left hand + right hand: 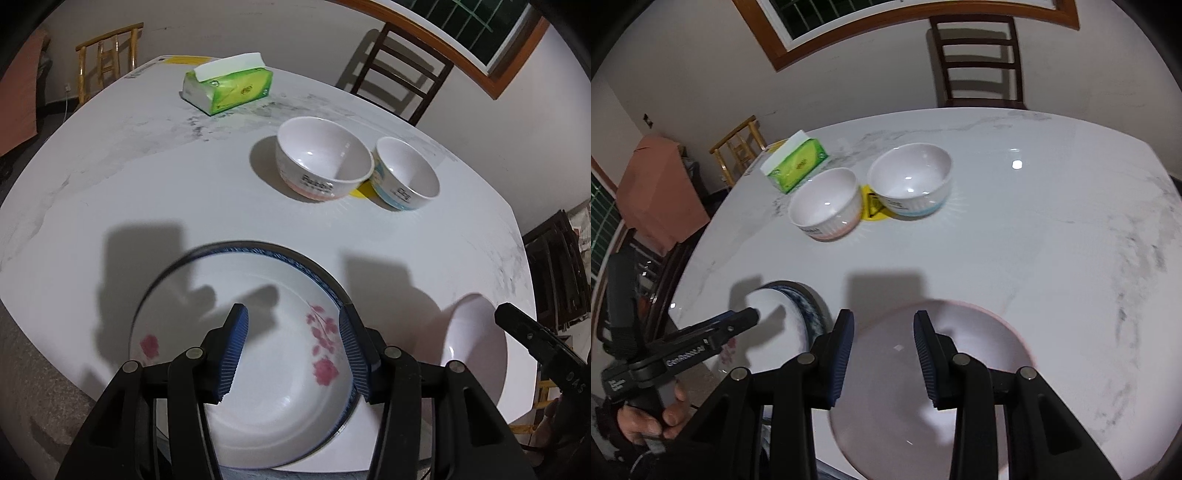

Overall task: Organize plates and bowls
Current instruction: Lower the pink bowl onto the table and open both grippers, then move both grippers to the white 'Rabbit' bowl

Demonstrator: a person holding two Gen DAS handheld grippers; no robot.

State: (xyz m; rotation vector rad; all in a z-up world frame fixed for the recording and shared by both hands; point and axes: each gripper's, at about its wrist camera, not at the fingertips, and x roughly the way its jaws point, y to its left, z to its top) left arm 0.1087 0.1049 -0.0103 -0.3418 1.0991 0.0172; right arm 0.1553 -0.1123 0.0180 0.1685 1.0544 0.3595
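Observation:
A blue-rimmed plate with pink flowers (273,373) lies at the table's near edge. My left gripper (293,319) is open above it, its right finger over the plate's right rim; it also shows in the right wrist view (753,315). A plain white plate (960,384) lies to the right; its edge shows in the left wrist view (476,347). My right gripper (884,321) is open above its near part. Two white bowls stand side by side further back, one with a pink base (323,158) (825,203), one with a blue base (406,173) (910,184).
The white marble table (147,199) carries a green tissue pack (229,83) at the far left and a yellow sticker (871,206) between the bowls. A dark chair (979,55) and a wooden chair (107,51) stand behind the table.

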